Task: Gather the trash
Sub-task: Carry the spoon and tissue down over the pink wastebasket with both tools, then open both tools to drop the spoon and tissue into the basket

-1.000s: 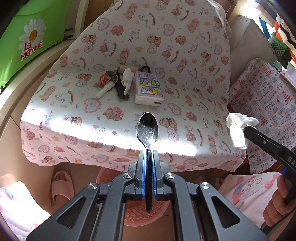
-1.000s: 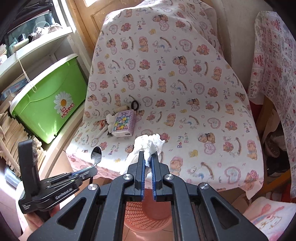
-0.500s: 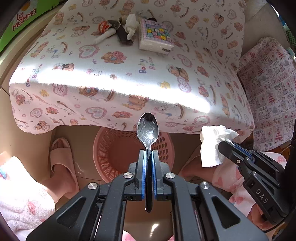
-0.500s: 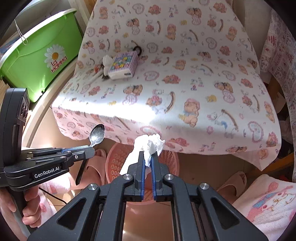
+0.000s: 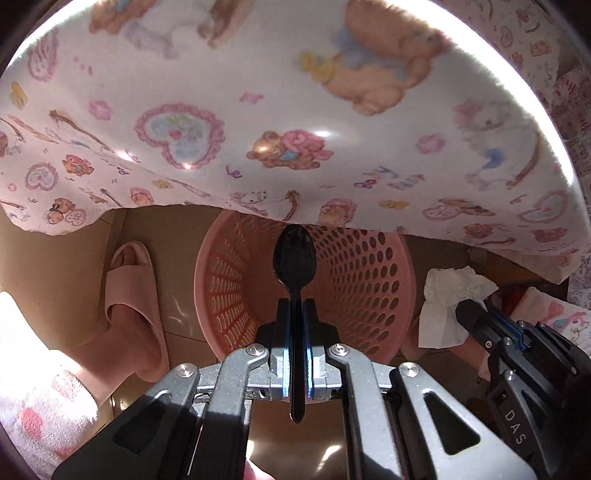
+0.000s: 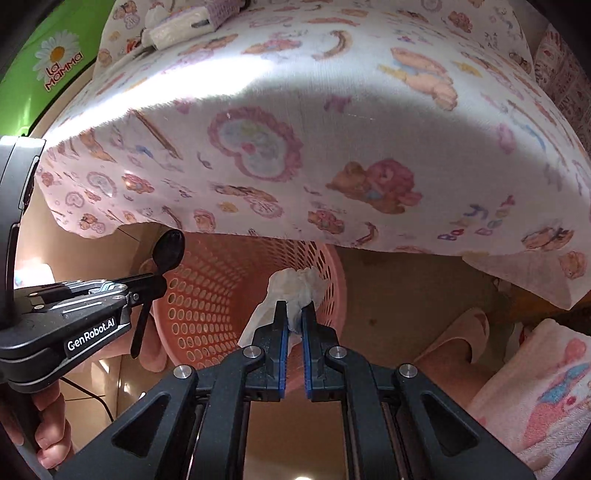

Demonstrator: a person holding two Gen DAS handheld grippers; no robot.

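Note:
My left gripper [image 5: 295, 306] is shut on a spoon [image 5: 294, 258], whose bowl hangs over the mouth of a pink perforated basket [image 5: 354, 280] on the floor. The same spoon [image 6: 169, 251] and left gripper [image 6: 159, 282] show at the left of the right wrist view. My right gripper [image 6: 294, 310] is shut on a crumpled white tissue [image 6: 291, 286], held above the basket's [image 6: 207, 306] right rim. In the left wrist view the tissue [image 5: 448, 299] and right gripper [image 5: 467, 314] sit just right of the basket.
A bear-print tablecloth [image 5: 295, 110] overhangs the basket from above. A tissue pack [image 6: 184, 22] lies on the table's far side. Pink slippers [image 5: 129, 295] stand left and right [image 6: 458, 336] of the basket. A green box [image 6: 44, 66] is at upper left.
Both grippers have dropped from above the tabletop to below the table's edge, tilting downward. The spoon and tissue now hang at the basket's mouth.

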